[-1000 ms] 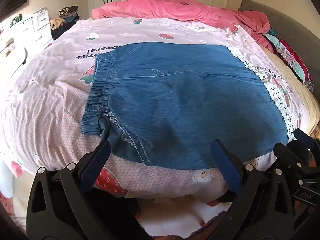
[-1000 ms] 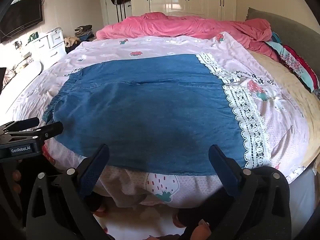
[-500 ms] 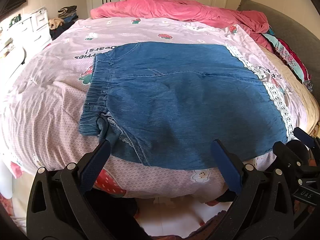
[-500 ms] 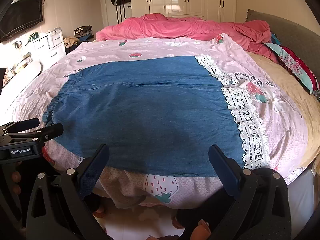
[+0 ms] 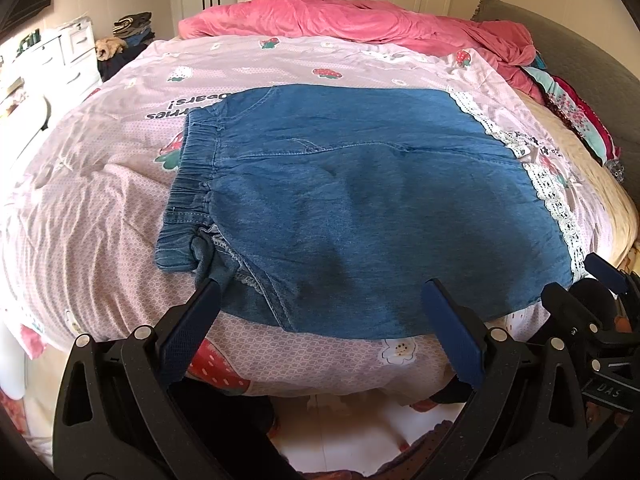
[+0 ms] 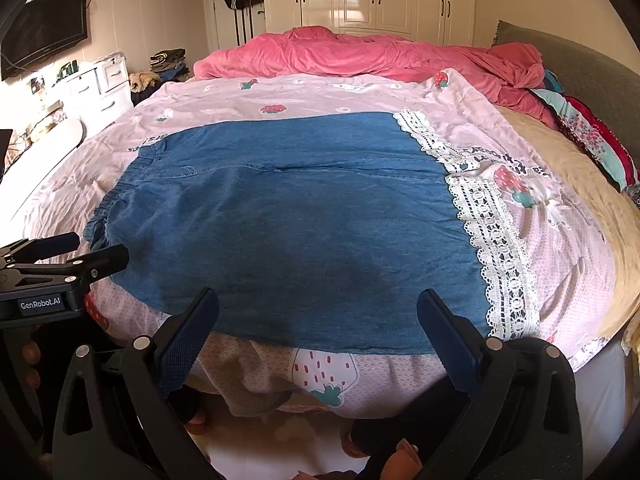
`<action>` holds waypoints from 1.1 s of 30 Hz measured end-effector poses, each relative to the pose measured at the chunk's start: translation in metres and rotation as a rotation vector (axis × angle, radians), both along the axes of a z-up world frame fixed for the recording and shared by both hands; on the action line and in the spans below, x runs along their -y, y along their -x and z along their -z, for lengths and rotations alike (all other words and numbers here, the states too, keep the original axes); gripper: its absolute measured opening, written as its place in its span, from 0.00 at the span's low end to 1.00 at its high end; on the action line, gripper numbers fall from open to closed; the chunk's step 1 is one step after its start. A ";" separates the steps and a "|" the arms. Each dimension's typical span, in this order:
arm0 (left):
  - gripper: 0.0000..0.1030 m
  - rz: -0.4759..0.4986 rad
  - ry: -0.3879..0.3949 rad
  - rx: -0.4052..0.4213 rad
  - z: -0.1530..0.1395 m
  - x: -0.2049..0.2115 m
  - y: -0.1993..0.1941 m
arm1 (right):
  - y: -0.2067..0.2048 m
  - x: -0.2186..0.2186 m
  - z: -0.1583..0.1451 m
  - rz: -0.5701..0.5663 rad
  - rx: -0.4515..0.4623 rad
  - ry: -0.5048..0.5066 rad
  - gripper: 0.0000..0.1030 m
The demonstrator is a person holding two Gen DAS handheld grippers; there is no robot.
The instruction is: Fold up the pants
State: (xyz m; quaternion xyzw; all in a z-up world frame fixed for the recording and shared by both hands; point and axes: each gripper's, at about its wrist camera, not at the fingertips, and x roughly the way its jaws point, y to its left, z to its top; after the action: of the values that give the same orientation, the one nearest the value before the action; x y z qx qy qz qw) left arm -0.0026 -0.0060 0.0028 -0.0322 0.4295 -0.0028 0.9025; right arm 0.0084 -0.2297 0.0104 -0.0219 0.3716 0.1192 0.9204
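Denim pants (image 5: 360, 208) lay flat across the pink quilt (image 5: 92, 200), waistband (image 5: 192, 184) to the left, lace hem (image 6: 496, 256) to the right. Left gripper (image 5: 320, 320) and right gripper (image 6: 316, 320) hovered at the near edge, fingers apart, holding nothing.

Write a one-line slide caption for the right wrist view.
Open right gripper faces denim pants spread flat on a strawberry-print bedspread.

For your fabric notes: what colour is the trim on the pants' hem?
White lace trim, clearest in the right wrist view.
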 end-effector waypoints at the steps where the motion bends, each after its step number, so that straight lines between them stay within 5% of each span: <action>1: 0.91 0.001 0.000 0.000 0.000 0.000 0.000 | 0.000 0.000 0.000 0.000 0.000 0.000 0.96; 33: 0.91 0.001 0.000 0.001 -0.001 -0.002 0.000 | 0.000 0.003 -0.001 0.013 0.008 0.012 0.96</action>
State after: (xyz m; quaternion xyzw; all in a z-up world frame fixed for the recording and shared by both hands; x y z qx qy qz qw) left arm -0.0023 -0.0039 0.0038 -0.0322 0.4292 -0.0032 0.9026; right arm 0.0086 -0.2329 0.0114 -0.0256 0.3688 0.1107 0.9225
